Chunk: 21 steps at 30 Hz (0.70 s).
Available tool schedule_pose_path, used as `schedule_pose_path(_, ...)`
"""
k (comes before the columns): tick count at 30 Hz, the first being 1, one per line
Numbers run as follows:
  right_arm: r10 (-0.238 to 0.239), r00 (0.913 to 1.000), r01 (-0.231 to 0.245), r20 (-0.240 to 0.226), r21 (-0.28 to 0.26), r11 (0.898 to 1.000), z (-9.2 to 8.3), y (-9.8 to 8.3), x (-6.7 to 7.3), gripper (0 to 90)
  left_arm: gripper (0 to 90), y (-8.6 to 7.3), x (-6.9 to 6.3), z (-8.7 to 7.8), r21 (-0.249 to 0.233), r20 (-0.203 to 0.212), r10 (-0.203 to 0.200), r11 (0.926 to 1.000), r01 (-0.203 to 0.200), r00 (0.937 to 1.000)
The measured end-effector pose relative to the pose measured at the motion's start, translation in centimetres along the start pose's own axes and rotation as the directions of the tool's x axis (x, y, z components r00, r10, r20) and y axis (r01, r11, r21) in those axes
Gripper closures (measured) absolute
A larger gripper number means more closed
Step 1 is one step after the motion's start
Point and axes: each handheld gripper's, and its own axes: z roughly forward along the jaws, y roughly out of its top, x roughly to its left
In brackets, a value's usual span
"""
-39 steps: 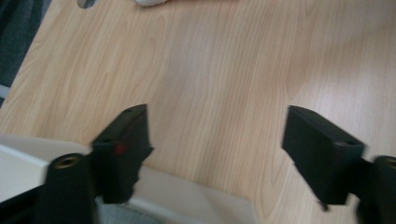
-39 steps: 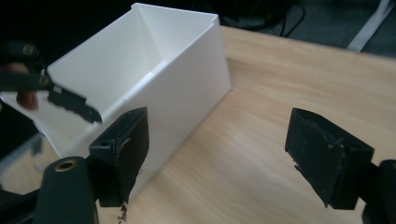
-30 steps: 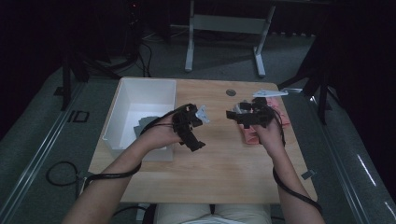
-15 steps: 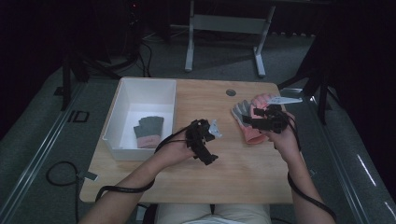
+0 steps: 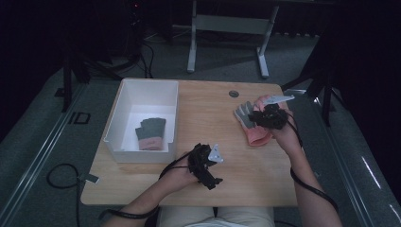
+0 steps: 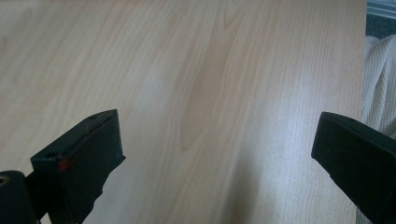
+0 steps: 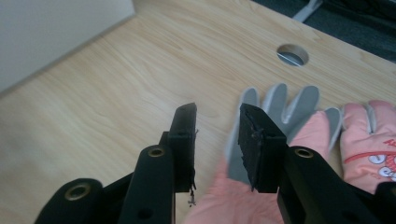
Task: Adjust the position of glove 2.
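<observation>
**Right gripper closing in on the pink glove, left one idle**

Looks like gloves are being sorted into the white bin (image 5: 124, 111): one grey-and-pink glove (image 5: 151, 134) already lies flat on its floor, cuff toward the person.

The next glove (image 5: 252, 124) is palm up at the right side of the table (image 5: 208, 118), well apart from the bin, with a second pink one (image 7: 373, 144) just beside it.

Right gripper (image 5: 269, 117) sits over that glove. In the right gripper view its jaws have just been closing and now stand a narrow gap apart, angled down at the thumb-side edge of the grey palm (image 7: 243, 154). One jaw overlaps the fabric; I can't tell if anything is pinched yet, likely not. Edge approach makes sense: a flat glove gives no other bite.

Left gripper (image 5: 205, 165) is near the front edge, jaws wide apart over bare wood, nothing between them. Probably parked clear of the bin path.
</observation>
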Motion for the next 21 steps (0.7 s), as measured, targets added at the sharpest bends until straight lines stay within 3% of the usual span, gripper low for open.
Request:
schedule_pose_path(5, -0.005, 0.9999, 0.004, 0.016, 0.046, 0.999, 2.0, -0.2, -1.6, 67.0, 1.7, -1.7, -1.0, 0.9, -0.046, -0.002, -0.007, 0.9989, 0.007, 1.0)
schedule_pose_path(8, -0.013, 0.9997, 0.012, 0.021, 0.077, 0.997, 3.5, -0.5, -2.5, 66.9, 1.7, -2.4, -1.3, 1.4, -0.04, 0.003, -0.008, 0.9992, 0.008, 1.0)
schedule_pose_path(12, 0.009, 0.9995, -0.012, 0.03, 0.111, 0.994, 5.1, -0.9, -3.2, 66.7, 1.7, -3.3, -1.9, 1.5, -0.066, -0.043, -0.011, 0.9978, 0.008, 0.999)
schedule_pose_path(13, 0.013, 0.9994, -0.017, 0.031, 0.117, 0.993, 5.4, -1.0, -3.4, 66.6, 1.7, -3.9, -2.3, 1.3, -0.122, -0.068, -0.047, 0.9918, 0.039, 0.9966)
schedule_pose_path(14, 0.027, 0.9992, -0.031, 0.029, 0.134, 0.991, 6.4, -1.2, -3.7, 66.6, 1.7, -4.1, -2.3, 1.3, -0.131, -0.073, -0.056, 0.9903, 0.046, 0.9957)
schedule_pose_path(19, -0.015, 0.9984, 0.005, 0.055, 0.179, 0.984, 8.2, -1.4, -4.1, 61.3, 1.7, -4.9, -2.4, 1.3, -0.132, -0.073, -0.076, 0.989, 0.066, 0.9944)
schedule_pose_path(21, -0.038, 0.9967, 0.022, 0.071, 0.219, 0.976, 8.9, -1.7, -4.3, 60.3, 1.7, -5.1, -2.6, 1.3, -0.144, -0.073, -0.091, 0.9864, 0.079, 0.9932)
